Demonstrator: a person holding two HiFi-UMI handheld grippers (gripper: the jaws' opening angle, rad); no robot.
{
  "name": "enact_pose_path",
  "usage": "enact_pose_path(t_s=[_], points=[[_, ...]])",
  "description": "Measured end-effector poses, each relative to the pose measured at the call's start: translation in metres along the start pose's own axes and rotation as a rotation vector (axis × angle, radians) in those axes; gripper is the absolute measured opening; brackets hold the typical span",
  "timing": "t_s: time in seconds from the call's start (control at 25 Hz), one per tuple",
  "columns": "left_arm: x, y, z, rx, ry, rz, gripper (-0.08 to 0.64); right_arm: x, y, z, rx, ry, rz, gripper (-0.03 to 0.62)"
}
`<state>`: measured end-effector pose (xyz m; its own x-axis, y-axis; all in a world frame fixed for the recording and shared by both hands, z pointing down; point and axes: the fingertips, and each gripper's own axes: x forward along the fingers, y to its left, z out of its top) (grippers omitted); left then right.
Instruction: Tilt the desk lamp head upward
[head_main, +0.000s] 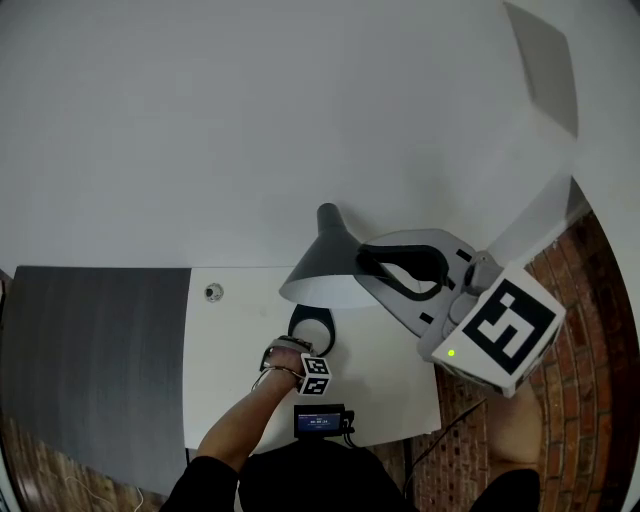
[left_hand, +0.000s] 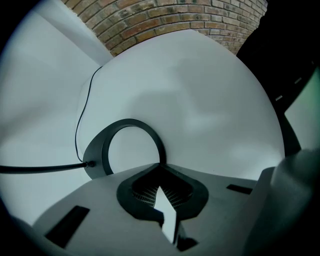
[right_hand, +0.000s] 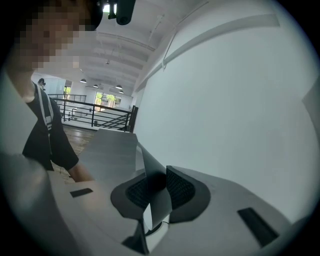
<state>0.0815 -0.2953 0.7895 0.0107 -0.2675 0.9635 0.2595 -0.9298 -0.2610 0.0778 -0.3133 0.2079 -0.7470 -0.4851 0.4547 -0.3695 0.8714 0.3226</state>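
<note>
Step in hand: grip is made, tilt not done yet. Right gripper (right_hand: 155, 186) is pinching the thin rim of the desk lamp's grey cone shade (head_main: 320, 262); the right gripper view shows the sheet edge sandwiched between the ribbed pads. Shade mouth faces down and toward the person, over the white table (left_hand: 200, 100) and just behind the lamp's ring base (left_hand: 100, 152). Left gripper (left_hand: 160, 175) points steeply down with its jaws pressed together and nothing in them, tips right at the near edge of the ring base. It looks like it's bracing the base, but I can't confirm actual contact. Power cable (left_hand: 45, 168) exits the ring on the far side, clear of both grippers. Next move: lift and rotate the right wrist to swing the shade mouth upward while the left keeps the base from sliding or tipping. Rim is thin, so slip risk is real; go slowly.
</note>
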Motion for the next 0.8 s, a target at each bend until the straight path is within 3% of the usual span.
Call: enact_pose_path(t_s=[0.16,0.8], points=[[0.001,0.001,0.0,0.038,0.023,-0.001,-0.005,0.001,-0.009,0.002,0.023,0.039,0.012,0.058],[0.001,-0.001,0.002,0.036,0.015,-0.004,-0.005,0.0,-0.014,0.007,0.073,0.068,0.096,0.064]])
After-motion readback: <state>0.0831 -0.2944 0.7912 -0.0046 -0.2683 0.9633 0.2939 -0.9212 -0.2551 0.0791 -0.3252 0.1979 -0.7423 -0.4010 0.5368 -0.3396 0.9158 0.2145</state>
